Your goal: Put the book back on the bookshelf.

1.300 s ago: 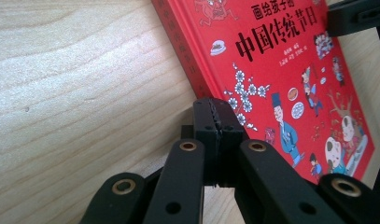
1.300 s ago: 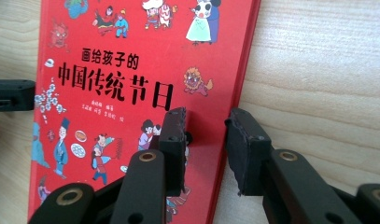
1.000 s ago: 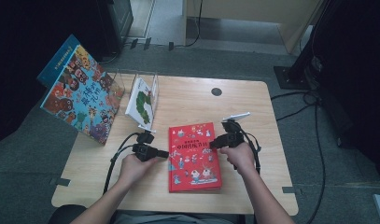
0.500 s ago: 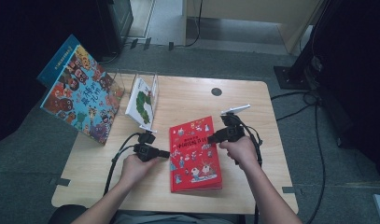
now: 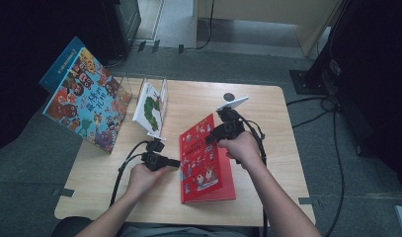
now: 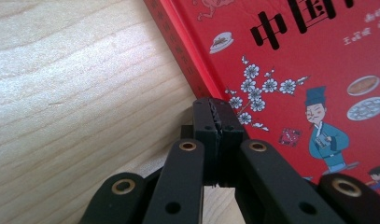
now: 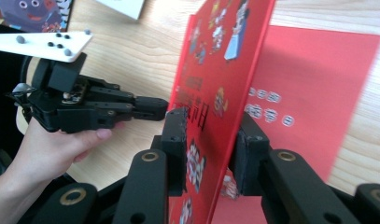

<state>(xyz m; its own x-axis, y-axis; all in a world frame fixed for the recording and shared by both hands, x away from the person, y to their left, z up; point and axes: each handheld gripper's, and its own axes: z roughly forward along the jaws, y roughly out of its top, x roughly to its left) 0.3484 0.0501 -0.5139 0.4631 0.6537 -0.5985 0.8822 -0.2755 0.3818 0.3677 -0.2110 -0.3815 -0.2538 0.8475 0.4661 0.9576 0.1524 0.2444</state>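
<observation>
The wooden table [image 5: 267, 113] carries a red picture book [image 5: 203, 163] near its front edge. The book's front cover [image 7: 215, 93] stands lifted off the red endpaper [image 7: 318, 93]. The right claw [image 7: 211, 140] straddles that cover's free edge, a jaw on each side and closing in on it. The left claw [image 6: 216, 123], jaws pressed together and empty, rests at the book's spine edge [image 6: 178, 51], tips touching the book.
</observation>
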